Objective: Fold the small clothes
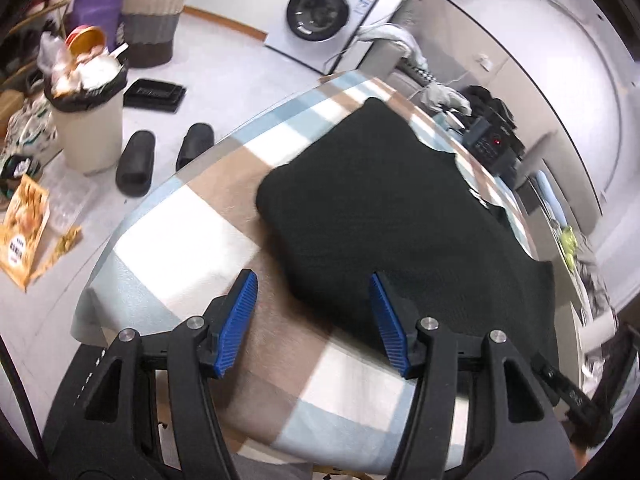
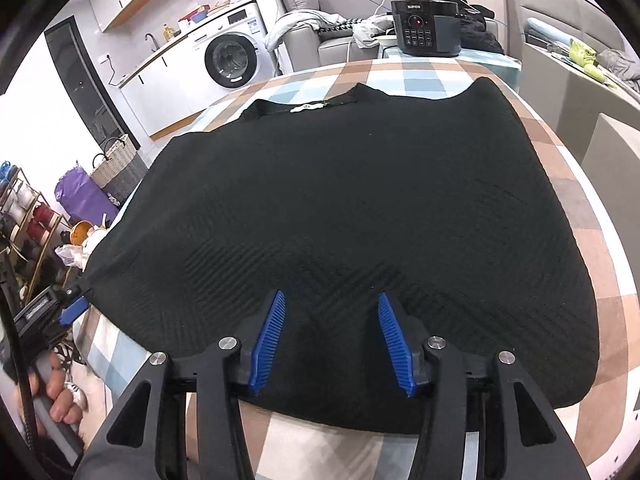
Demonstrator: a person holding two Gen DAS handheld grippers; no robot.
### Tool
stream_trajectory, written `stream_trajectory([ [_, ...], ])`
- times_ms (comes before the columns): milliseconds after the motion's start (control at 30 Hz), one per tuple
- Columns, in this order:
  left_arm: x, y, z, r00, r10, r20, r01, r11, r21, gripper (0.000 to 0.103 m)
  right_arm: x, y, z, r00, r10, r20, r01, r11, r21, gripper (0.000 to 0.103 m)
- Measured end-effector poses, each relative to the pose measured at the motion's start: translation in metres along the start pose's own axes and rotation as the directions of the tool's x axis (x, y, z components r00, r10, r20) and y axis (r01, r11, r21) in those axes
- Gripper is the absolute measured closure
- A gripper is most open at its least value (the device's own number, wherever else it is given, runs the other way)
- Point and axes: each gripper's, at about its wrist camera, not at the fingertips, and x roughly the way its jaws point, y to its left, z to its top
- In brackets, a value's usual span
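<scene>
A black knit garment (image 2: 344, 216) lies spread flat on a checked tablecloth (image 2: 580, 216), with a small white tag at its far neck edge. In the left wrist view the garment (image 1: 384, 200) reaches from the middle to the right. My left gripper (image 1: 312, 280) is open and empty, hovering over the garment's near left edge and the cloth (image 1: 180, 232). My right gripper (image 2: 331, 300) is open and empty, low over the garment's near hem. The left gripper's blue pad (image 2: 74, 308) shows at the garment's left corner in the right wrist view.
A black pressure cooker (image 2: 426, 28) stands at the table's far end, also visible in the left wrist view (image 1: 494, 146). A washing machine (image 2: 232, 58), sofa with clothes, bin (image 1: 88, 120), slippers (image 1: 136, 162) and baskets surround the table on the floor.
</scene>
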Motion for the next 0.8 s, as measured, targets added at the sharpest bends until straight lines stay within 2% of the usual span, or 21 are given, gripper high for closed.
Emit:
stream_trajectory([
  [233, 0.031, -0.011, 0.022, 1.0, -0.024, 0.018, 0.023, 1.0, 0.012, 0.049, 0.001, 0.005, 0.001, 1.0, 0.003, 0.007, -0.003, 1.0, -0.001, 0.048],
  [300, 0.045, -0.021, 0.031, 1.0, -0.022, 0.0, 0.022, 1.0, 0.02, 0.066, 0.001, 0.007, 0.002, 1.0, 0.006, 0.006, -0.006, 1.0, -0.006, 0.048],
  [367, 0.059, -0.029, 0.037, 1.0, -0.009, -0.02, 0.009, 1.0, 0.025, 0.092, 0.002, 0.009, 0.004, 1.0, 0.013, 0.013, -0.013, 1.0, -0.006, 0.046],
  [400, 0.062, -0.031, 0.04, 1.0, -0.011, -0.017, 0.011, 1.0, 0.023, 0.096, 0.002, 0.01, 0.005, 1.0, 0.015, 0.014, -0.015, 1.0, -0.006, 0.045],
  [500, 0.058, -0.033, 0.044, 1.0, -0.023, 0.016, 0.022, 1.0, 0.02, 0.098, 0.008, 0.019, 0.01, 0.999, 0.032, 0.013, -0.032, 0.999, -0.014, 0.045],
  [667, 0.046, -0.026, 0.044, 0.998, -0.06, 0.027, 0.059, 0.998, 0.01, 0.098, 0.027, 0.053, 0.019, 0.996, 0.085, 0.008, -0.084, 0.995, -0.05, 0.045],
  [800, 0.035, -0.029, 0.045, 0.995, -0.088, 0.049, 0.087, 0.996, 0.01, 0.098, 0.049, 0.077, 0.022, 0.993, 0.119, -0.025, -0.12, 0.991, -0.065, 0.046],
])
